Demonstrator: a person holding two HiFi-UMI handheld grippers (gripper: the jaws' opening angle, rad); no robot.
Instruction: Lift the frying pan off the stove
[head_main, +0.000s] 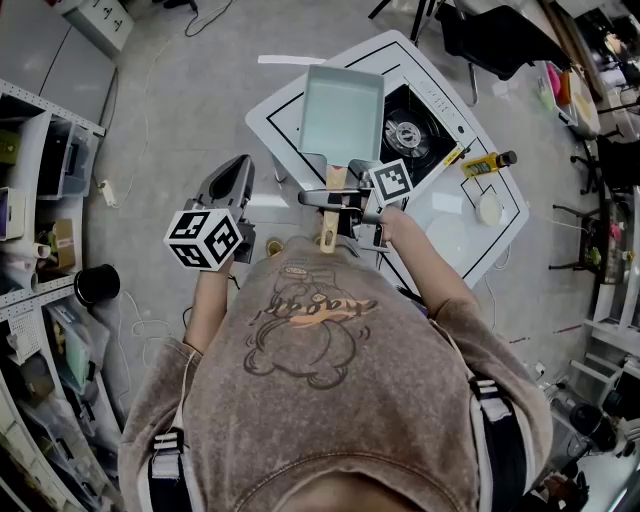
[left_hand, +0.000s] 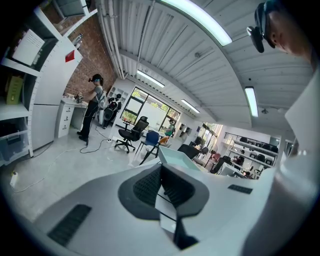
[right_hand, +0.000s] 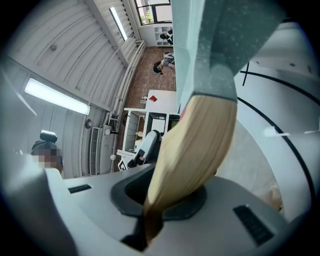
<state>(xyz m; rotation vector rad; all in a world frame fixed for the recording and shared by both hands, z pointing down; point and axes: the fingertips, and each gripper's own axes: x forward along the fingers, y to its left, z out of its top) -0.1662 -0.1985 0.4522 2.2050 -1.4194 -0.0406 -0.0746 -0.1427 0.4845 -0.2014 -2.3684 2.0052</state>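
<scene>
Frying pan (head_main: 342, 105) handle (head_main: 328, 235) pinched in nearly closed right gripper (head_main: 340, 198)

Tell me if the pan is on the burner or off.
Off: the burner shows bare beside the pan, whose handle the right gripper clamps.

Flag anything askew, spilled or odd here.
Nothing spilled or damaged. The pan looks level in the right gripper, clear of the burner. Only oddity: the yellow bottle on the table seems to lie on its side.

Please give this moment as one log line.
right gripper: shut on pan handle | frying pan: off burner | left gripper: shut, empty
</scene>
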